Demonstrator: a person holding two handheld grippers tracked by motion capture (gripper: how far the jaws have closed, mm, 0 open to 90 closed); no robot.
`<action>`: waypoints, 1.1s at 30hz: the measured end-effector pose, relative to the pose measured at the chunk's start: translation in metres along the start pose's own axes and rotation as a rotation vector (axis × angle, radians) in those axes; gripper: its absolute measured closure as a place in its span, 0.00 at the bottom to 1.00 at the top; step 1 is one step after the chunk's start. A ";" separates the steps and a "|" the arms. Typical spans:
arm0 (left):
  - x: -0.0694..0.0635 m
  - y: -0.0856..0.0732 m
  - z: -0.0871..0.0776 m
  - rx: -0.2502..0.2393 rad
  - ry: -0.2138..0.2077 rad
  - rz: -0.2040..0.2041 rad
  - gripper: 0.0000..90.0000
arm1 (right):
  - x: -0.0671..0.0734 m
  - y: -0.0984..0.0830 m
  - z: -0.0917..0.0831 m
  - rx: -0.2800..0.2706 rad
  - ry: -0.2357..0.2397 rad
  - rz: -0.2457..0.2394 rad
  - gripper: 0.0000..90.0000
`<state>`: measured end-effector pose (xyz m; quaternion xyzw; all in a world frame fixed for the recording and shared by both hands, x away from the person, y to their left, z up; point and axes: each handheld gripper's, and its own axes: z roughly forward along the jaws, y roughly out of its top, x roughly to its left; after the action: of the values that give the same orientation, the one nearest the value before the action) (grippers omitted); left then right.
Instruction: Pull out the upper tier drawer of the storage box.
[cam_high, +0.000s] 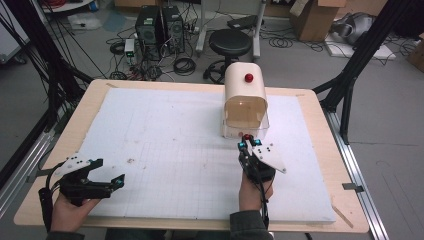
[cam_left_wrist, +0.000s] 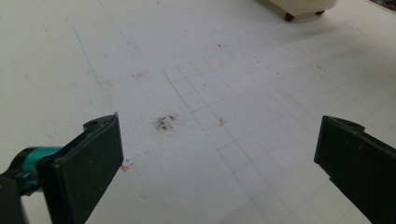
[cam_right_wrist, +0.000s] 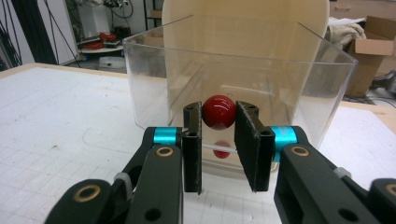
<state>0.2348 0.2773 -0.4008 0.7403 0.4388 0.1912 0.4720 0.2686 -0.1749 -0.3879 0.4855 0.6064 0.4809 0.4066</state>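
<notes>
A cream box (cam_high: 244, 92) with a red knob (cam_high: 248, 77) on top stands at the table's far right. A clear plastic drawer (cam_high: 245, 127) sticks out of its front toward me. My right gripper (cam_high: 248, 143) is shut on the drawer's red ball knob (cam_high: 246, 136). In the right gripper view the red ball knob (cam_right_wrist: 218, 112) sits squeezed between the two jaws of the right gripper (cam_right_wrist: 218, 122), with the clear drawer (cam_right_wrist: 280, 74) and the cream box (cam_right_wrist: 243, 18) behind. My left gripper (cam_high: 111, 171) rests open at the near left, holding nothing. Its jaws stand wide apart in the left gripper view (cam_left_wrist: 219, 154).
A white gridded foam board (cam_high: 175, 145) covers the wooden table (cam_high: 75, 120). A small brown stain (cam_left_wrist: 165, 122) lies on the board ahead of the left gripper. Beyond the table stand a black stool (cam_high: 230, 42), computer towers (cam_high: 160, 25) and cardboard boxes (cam_high: 315, 17).
</notes>
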 end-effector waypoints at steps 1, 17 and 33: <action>0.000 0.000 0.000 0.000 0.000 0.000 0.02 | 0.000 0.000 0.000 -0.001 0.002 -0.001 0.80; -0.001 0.000 0.000 0.003 0.002 0.004 0.02 | 0.000 -0.001 -0.002 -0.012 0.008 0.015 0.80; 0.000 0.000 0.000 0.000 0.003 0.003 0.02 | -0.001 -0.001 0.000 -0.020 0.001 0.008 0.80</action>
<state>0.2344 0.2772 -0.4002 0.7407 0.4383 0.1930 0.4713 0.2684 -0.1758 -0.3890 0.4836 0.5998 0.4888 0.4092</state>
